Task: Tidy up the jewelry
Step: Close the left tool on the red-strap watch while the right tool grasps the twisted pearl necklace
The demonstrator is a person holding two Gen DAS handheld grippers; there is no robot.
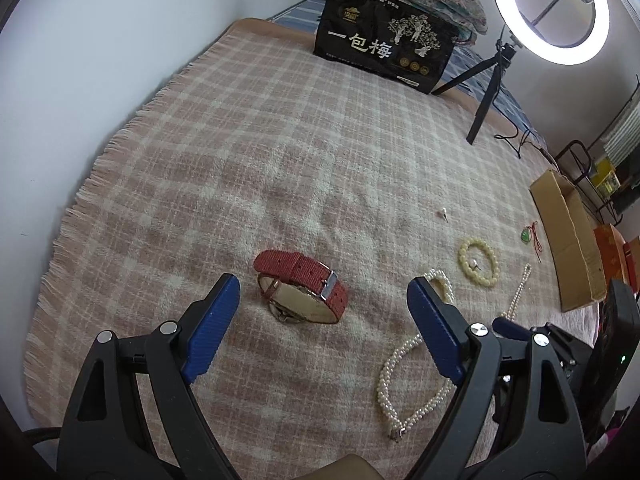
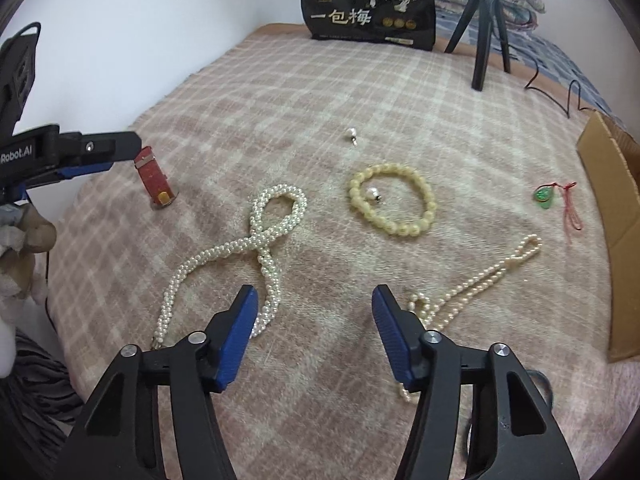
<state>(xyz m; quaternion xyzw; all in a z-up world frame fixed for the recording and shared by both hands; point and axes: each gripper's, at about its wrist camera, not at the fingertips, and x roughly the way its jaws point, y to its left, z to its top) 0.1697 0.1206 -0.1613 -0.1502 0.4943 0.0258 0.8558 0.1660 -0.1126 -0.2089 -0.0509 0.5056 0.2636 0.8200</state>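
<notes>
A red-strapped watch (image 1: pixel 301 288) lies on the plaid blanket (image 1: pixel 240 160), just ahead of my open, empty left gripper (image 1: pixel 322 300); it also shows in the right wrist view (image 2: pixel 155 182). A thick pearl necklace (image 2: pixel 248 248) lies looped ahead-left of my open, empty right gripper (image 2: pixel 314 312). A yellow bead bracelet (image 2: pixel 394 200) rings a pearl earring (image 2: pixel 374 193). A second earring (image 2: pixel 352 134) lies farther back. A thin pearl strand (image 2: pixel 476 284) runs right of the right gripper. A green pendant on red cord (image 2: pixel 546 196) lies at the right.
A cardboard box (image 2: pixel 612 200) stands at the blanket's right edge. A black snack bag (image 2: pixel 368 6) and a ring light tripod (image 2: pixel 486 24) with cable stand at the back. A white wall (image 1: pixel 100 60) runs along the left. The left gripper's body (image 2: pixel 72 150) reaches in at left.
</notes>
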